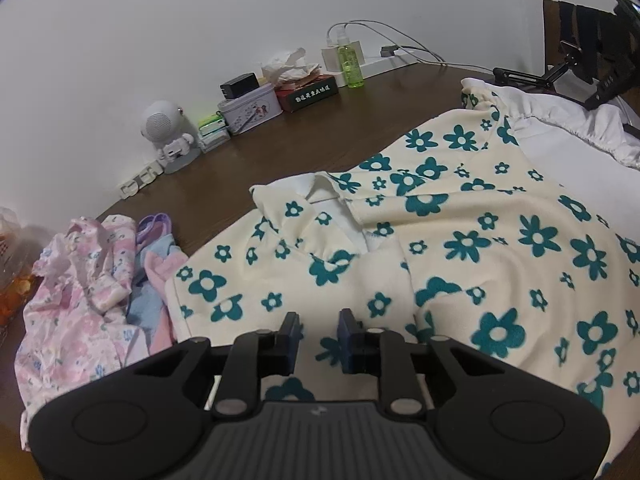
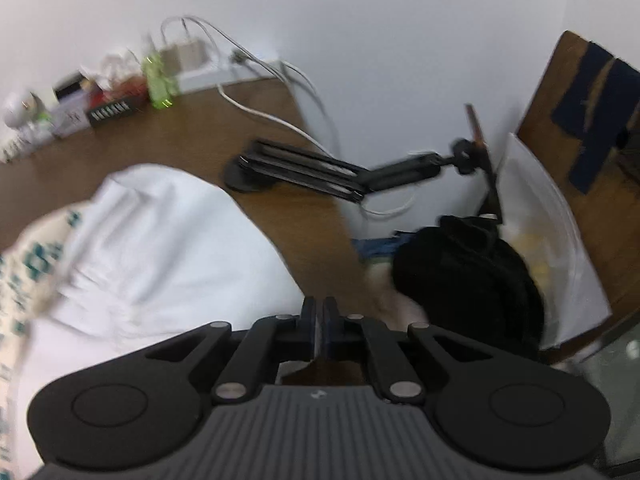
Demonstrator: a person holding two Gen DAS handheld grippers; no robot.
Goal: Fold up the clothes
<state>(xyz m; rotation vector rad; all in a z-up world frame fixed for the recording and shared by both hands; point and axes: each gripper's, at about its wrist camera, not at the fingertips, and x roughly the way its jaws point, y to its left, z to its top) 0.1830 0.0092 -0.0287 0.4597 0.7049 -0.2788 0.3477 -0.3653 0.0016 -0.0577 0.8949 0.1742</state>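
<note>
Two hand-held grippers over a flowered top spread on a brown table.

The left gripper (image 1: 319, 326) hovered over the near part of the cream top (image 1: 460, 240) with teal flowers, its jaws parted with a clear gap and nothing between them. The top lay flat across the middle and right of the table (image 1: 280, 140), collar toward the far left; a white garment (image 1: 580, 136) lay at its far right edge, and a pile of pink and blue clothes (image 1: 92, 280) sat just to its left. The right gripper (image 2: 319, 312) – seen in a blurred view – had its jaws pressed together, holding nothing visible, near the table's right edge beside the white garment. A green bottle (image 1: 351, 64) stood by the far wall.
</note>
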